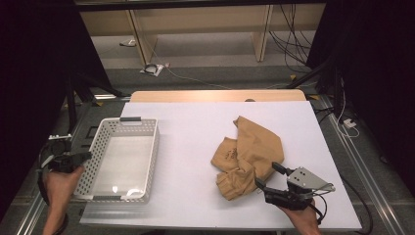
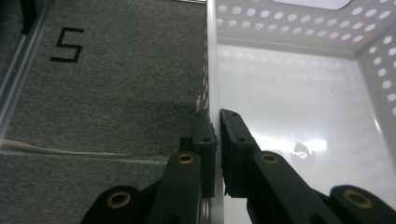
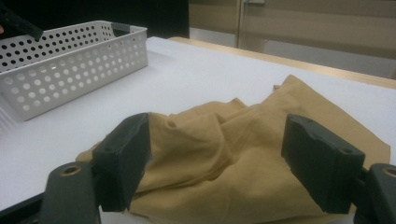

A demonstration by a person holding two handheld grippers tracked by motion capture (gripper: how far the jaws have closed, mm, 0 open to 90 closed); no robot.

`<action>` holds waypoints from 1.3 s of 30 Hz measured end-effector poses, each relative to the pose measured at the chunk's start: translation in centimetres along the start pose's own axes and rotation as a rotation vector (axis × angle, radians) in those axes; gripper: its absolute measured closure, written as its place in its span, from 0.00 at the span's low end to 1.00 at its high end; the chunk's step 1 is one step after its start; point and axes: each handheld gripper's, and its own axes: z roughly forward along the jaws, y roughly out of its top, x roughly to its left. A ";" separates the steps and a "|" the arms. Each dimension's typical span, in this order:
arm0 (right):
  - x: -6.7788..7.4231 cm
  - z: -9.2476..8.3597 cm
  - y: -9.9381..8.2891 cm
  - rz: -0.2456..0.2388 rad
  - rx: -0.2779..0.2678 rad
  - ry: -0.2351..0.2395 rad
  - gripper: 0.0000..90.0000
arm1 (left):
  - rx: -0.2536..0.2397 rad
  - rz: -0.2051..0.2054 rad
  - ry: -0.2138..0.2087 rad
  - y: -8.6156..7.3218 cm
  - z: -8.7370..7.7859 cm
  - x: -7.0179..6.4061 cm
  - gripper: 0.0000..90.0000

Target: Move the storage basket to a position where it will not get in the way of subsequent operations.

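Note:
A white perforated basket (image 1: 153,156) stands at the left of the white table (image 1: 195,117). My left gripper (image 1: 86,155) is shut on the basket's left wall; in the left gripper view the two black jaws of that gripper (image 2: 217,119) pinch the thin wall (image 2: 213,70), one jaw outside and one inside. A crumpled tan cloth (image 1: 254,149) lies at the right of the table. My right gripper (image 1: 267,175) is open at the cloth's near edge. In the right gripper view its jaws (image 3: 219,149) stand wide on either side of the cloth (image 3: 299,102), not pressing it.
The basket (image 3: 70,65) has nothing in it (image 2: 299,107). Grey carpet with a black mark (image 2: 70,44) lies left of the table. A wooden edge (image 1: 215,95) runs along the table's far side, with cables (image 1: 288,44) on the floor beyond.

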 end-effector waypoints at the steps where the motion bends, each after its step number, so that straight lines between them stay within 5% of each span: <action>1: 0.0 0.0 0.0 0.000 0.002 0.000 0.28 | -0.001 -0.017 -0.011 0.1 0.2 -0.2 0.94; 12: -0.1 -0.1 0.0 0.001 0.000 -0.003 0.28 | -0.011 -0.034 -0.027 0.8 1.3 -1.7 0.94; 39: 0.1 0.0 0.0 -0.005 0.005 0.005 0.28 | -0.035 -0.040 -0.046 1.7 2.7 -3.2 0.94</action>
